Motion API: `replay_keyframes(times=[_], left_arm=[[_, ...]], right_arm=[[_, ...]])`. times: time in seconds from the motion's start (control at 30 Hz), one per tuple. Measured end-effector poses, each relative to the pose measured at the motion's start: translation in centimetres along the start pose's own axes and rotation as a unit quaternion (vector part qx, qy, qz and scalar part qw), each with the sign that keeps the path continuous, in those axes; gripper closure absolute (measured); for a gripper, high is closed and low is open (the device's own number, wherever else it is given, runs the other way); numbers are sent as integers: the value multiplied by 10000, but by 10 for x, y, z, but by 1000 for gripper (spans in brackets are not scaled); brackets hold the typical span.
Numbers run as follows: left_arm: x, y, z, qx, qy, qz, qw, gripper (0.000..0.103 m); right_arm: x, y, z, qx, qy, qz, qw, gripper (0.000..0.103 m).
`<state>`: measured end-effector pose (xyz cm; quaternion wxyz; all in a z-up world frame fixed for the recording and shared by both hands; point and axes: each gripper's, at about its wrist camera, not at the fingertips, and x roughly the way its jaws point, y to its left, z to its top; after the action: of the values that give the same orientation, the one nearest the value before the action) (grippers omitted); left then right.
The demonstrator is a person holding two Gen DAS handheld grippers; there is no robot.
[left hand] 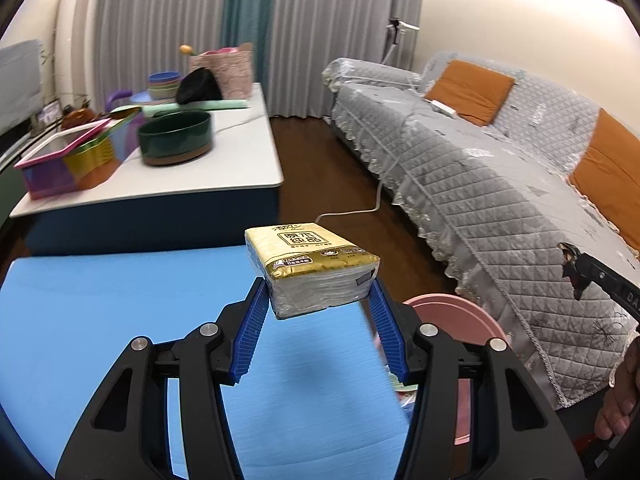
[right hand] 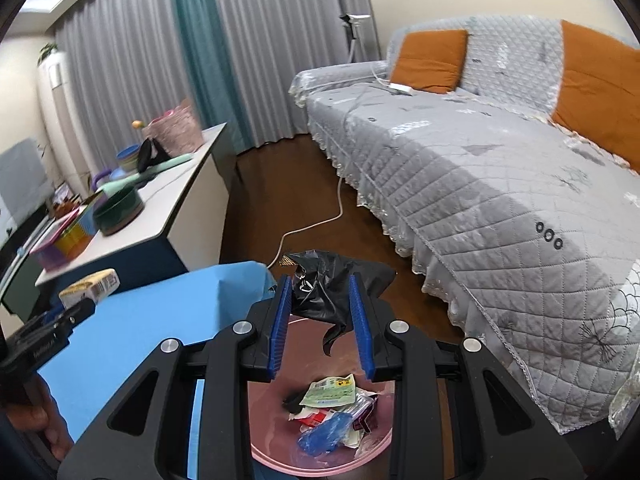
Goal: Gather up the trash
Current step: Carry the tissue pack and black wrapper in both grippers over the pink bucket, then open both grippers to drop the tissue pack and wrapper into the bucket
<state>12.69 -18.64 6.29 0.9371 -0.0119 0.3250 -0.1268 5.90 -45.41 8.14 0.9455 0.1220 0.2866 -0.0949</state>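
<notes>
My left gripper (left hand: 318,290) is shut on a gold-topped pack of tissues (left hand: 316,266), held above the blue table top (left hand: 120,320). That same tissue pack (right hand: 90,285) shows at the left of the right wrist view. My right gripper (right hand: 319,294) is shut on a crumpled black plastic wrapper (right hand: 332,284), held over the pink trash bin (right hand: 264,432). Inside the bin lie several scraps: a green packet (right hand: 330,390), a blue wrapper (right hand: 324,434) and red and white bits. The bin's rim (left hand: 452,310) peeks out behind my left gripper's right finger.
A grey quilted sofa (right hand: 480,184) with orange cushions fills the right side. A white low table (left hand: 224,160) holds a dark green bowl (left hand: 176,138), a colourful box (left hand: 68,164) and a woven basket. A white cable (right hand: 320,220) runs across the brown floor. A hand (left hand: 618,404) shows at right.
</notes>
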Motion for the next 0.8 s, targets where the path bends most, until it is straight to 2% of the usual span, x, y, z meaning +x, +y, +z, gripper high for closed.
replay_keyframes(times=[0.57, 0.67, 0.7, 0.73, 0.8], left_arm=[[34, -76, -15, 444, 268, -694, 9962, 51], [37, -86, -18, 545, 324, -955, 9934, 47], [37, -91, -20, 630, 335, -1022, 9922, 46], [38, -94, -21, 702, 348, -1045, 9914, 39], [38, -97, -22, 732, 332, -1075, 9909, 37]], right_arm=[[28, -15, -6, 219, 307, 9, 9993, 72], [35, -21, -6, 387, 433, 34, 9983, 68], [37, -22, -7, 444, 460, 31, 9979, 51], [38, -24, -8, 493, 471, 45, 9977, 43], [39, -26, -8, 586, 488, 75, 9971, 42]])
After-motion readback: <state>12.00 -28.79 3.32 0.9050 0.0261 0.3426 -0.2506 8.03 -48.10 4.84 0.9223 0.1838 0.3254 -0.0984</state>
